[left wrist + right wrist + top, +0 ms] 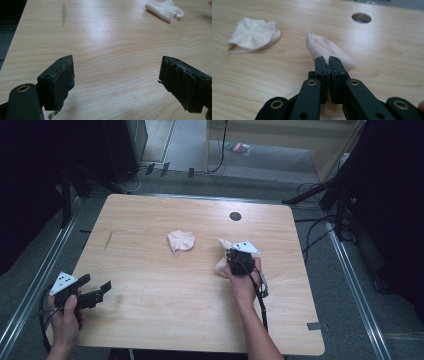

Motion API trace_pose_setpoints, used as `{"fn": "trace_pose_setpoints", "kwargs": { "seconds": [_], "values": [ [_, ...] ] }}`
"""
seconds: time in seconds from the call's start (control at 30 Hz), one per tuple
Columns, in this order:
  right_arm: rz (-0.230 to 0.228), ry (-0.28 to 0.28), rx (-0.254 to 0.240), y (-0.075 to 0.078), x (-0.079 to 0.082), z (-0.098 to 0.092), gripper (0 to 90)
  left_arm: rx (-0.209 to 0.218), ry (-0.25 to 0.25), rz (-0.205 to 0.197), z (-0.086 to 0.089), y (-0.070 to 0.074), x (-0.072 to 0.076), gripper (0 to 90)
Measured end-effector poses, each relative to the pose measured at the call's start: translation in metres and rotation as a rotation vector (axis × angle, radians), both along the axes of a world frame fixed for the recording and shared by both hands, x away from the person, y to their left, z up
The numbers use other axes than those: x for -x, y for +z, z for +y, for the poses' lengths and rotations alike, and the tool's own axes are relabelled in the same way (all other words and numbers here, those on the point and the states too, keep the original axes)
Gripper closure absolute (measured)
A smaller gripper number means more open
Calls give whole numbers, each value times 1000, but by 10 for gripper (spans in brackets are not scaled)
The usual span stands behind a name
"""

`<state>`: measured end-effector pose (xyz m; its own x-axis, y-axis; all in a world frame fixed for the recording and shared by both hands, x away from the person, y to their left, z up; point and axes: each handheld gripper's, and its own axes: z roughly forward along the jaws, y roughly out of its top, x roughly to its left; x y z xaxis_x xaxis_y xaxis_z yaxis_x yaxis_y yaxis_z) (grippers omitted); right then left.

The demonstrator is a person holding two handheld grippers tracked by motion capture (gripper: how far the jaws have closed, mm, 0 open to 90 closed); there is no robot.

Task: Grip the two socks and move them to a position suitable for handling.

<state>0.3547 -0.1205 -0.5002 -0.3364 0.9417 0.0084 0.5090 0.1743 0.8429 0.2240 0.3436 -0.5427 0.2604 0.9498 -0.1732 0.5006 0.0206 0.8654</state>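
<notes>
Pale cloth [329,51] is clamped, partly hidden, in the right gripper [328,60]; left gripper [116,75] gapes wide.

On the table [150,290], one cloth [180,240] lies left of another cloth [221,262].

Pale wooden table [150,220], grey floor [280,165], cables [310,227], dim, perhaps unlit surroundings

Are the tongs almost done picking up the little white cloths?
Just started. The right tongs are shut on one white cloth beside the table's round hole. The other cloth lies untouched mid-table. The left tongs wait open near the table's left edge, holding nothing.
</notes>
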Motion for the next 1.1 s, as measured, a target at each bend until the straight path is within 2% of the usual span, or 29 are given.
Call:
{"fn": "trace_pose_setpoints", "kwargs": {
  "seconds": [0.2, 0.33, 0.5, 0.6, 0.77, 0.9, 1.03, 1.1],
  "values": [
    [-58, 84, 7, 28, 21, -8, 872, 6, -63, -24, -27, 14, -2, 138],
    [-78, 120, -9, 38, 33, -11, 872, 14, -104, -35, -46, 24, -7, 138],
    [-98, 174, -26, 45, 48, -13, 872, 1, -154, -46, -70, 37, -18, 138],
    [-99, 210, -40, 48, 56, -13, 872, -35, -184, -61, -87, 45, -23, 138],
    [-108, 271, -40, 51, 68, -14, 871, -52, -245, -79, -111, 53, -30, 138],
    [-126, 345, -31, 50, 76, -12, 871, -82, -277, -93, -127, 58, -35, 138],
    [-136, 404, -12, 45, 82, -6, 870, -96, -307, -115, -136, 64, -37, 138],
    [-142, 455, 2, 41, 85, 0, 870, -106, -317, -122, -140, 66, -38, 138]
  ]
}}
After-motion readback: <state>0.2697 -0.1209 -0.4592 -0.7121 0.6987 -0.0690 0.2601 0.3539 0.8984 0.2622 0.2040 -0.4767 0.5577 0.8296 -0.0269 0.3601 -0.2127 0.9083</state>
